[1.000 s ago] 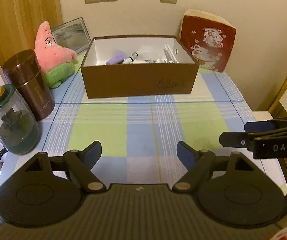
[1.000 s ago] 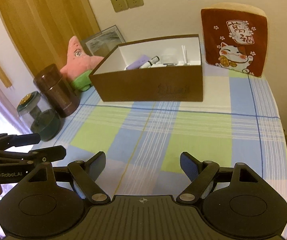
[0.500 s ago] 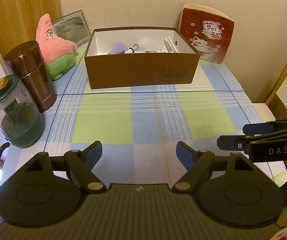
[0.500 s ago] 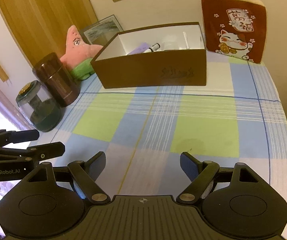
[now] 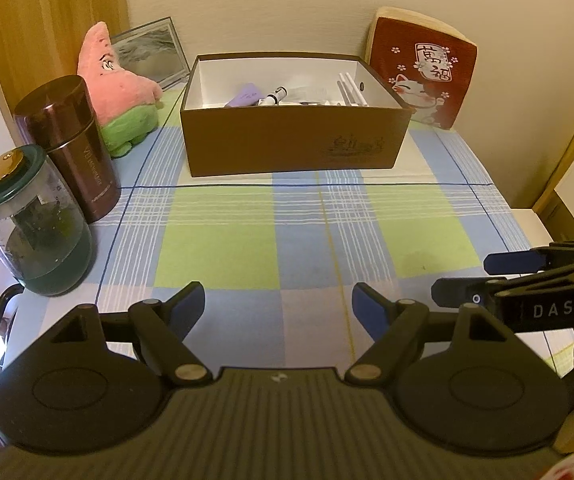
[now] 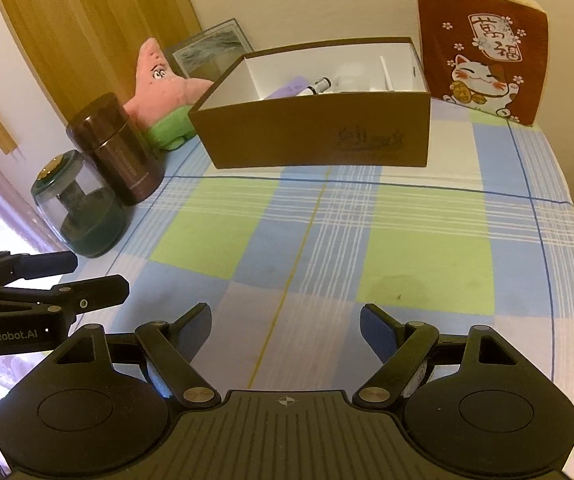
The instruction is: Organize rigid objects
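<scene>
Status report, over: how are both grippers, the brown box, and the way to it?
Left gripper open, empty. Right gripper open, empty. Brown box at far side, small items inside. Checked cloth between is bare.

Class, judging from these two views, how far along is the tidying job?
Done: small items, including a purple one, already lie inside the brown box. In hand: nothing; the left claw and right claw are open and empty. Left: no loose small items show on the checked cloth.

A: Your box [image 5: 295, 142] hides most of its contents; the small white pieces [image 5: 351, 90] inside are too small to name
B: And your right gripper [image 5: 461, 278] runs off the picture's edge
</scene>
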Motion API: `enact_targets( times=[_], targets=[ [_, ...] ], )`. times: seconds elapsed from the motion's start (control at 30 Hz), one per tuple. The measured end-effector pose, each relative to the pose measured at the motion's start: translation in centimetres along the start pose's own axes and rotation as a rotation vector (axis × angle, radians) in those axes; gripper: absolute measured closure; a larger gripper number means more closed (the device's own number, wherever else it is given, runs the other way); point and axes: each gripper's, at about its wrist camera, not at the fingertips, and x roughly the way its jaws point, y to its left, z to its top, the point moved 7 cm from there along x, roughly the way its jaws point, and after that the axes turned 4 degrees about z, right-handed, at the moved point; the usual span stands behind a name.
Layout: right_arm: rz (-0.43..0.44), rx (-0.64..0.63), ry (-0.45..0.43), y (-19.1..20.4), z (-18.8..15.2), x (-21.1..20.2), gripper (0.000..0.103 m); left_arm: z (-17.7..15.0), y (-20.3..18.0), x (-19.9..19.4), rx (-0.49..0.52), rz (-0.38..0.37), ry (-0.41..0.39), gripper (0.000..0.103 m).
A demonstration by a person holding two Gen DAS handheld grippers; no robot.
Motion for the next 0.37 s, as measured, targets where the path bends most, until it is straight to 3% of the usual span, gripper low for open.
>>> enact_targets(
  times=[0.37],
  targets=[
    [-0.016,0.013,-0.002,-0.7,1.2,0.9,0.024,1.3,0.1,1.6,0.008,0.003,0.008,0.027]
  ],
)
